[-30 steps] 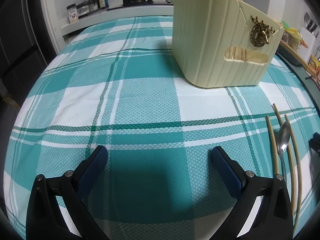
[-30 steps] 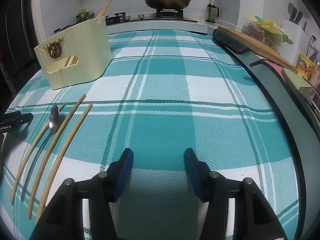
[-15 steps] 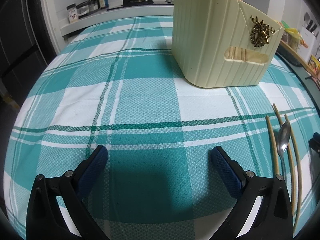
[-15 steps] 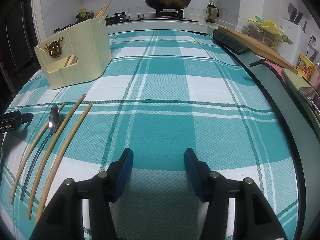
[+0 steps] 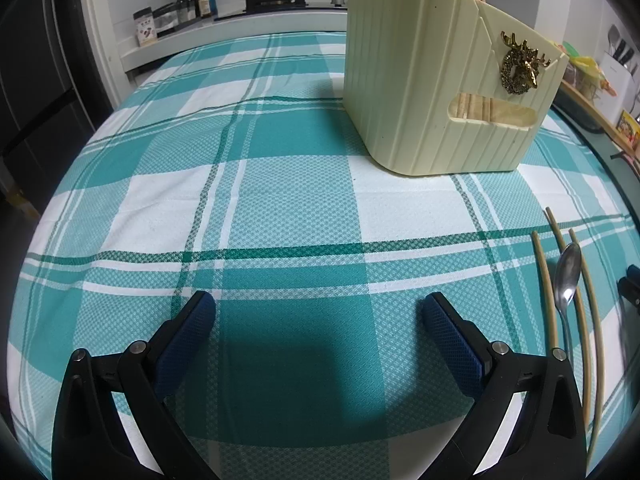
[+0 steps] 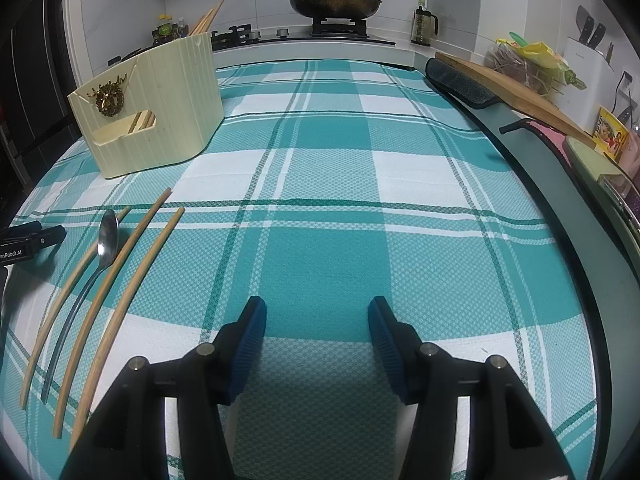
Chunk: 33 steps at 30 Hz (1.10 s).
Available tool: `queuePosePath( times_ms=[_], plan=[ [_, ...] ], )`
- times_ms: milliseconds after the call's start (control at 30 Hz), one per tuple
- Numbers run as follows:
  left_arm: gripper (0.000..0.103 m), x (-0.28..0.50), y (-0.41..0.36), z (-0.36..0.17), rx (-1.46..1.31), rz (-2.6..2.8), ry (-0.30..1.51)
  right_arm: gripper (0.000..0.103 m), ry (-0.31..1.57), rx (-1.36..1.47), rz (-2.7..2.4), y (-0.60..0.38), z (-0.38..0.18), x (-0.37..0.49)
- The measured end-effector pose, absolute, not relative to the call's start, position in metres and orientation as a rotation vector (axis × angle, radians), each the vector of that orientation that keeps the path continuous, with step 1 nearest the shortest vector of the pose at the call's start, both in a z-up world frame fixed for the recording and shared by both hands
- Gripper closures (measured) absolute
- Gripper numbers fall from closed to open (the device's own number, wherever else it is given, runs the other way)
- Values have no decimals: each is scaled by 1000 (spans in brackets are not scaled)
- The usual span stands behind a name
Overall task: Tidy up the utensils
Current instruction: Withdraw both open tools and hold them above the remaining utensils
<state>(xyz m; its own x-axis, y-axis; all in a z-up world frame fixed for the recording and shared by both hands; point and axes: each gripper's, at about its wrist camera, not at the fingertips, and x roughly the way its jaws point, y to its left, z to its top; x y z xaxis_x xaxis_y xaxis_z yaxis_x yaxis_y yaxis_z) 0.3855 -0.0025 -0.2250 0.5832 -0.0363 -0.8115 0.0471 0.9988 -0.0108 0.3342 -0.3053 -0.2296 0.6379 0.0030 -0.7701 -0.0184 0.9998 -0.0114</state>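
A worktop (image 6: 400,184) draped in a teal-and-white checked cloth carries the utensils. The left hand-held gripper (image 5: 318,312), black with blue ribbed pads, hangs above the cloth with its jaws spread wide and nothing between them. The right hand-held gripper (image 6: 318,320), of the same make, hovers over the cloth with its jaws apart at a moderate gap, also empty.

Between the two grippers lie three long bamboo chopsticks (image 6: 116,264) and a slim steel spoon (image 6: 107,236), side by side on the cloth, the spoon's bowl pointing towards the far side. In the left wrist view the same chopsticks (image 5: 546,292) and spoon (image 5: 567,276) sit at the right edge.

Further back stands a cream ribbed plastic utensil holder (image 5: 416,80) bearing a gold deer-head ornament (image 5: 520,65); more chopsticks stand inside it, their tips showing above its rim and their shafts through its front slot. The holder is well apart from the loose utensils.
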Motion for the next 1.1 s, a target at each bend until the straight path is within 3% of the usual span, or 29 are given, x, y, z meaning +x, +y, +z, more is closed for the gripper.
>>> queuePosePath(
  times_ms=[1100],
  plan=[
    [0,385,-3,-225,12,-49,947,48,881,12,25,-304,-226,330]
  ],
)
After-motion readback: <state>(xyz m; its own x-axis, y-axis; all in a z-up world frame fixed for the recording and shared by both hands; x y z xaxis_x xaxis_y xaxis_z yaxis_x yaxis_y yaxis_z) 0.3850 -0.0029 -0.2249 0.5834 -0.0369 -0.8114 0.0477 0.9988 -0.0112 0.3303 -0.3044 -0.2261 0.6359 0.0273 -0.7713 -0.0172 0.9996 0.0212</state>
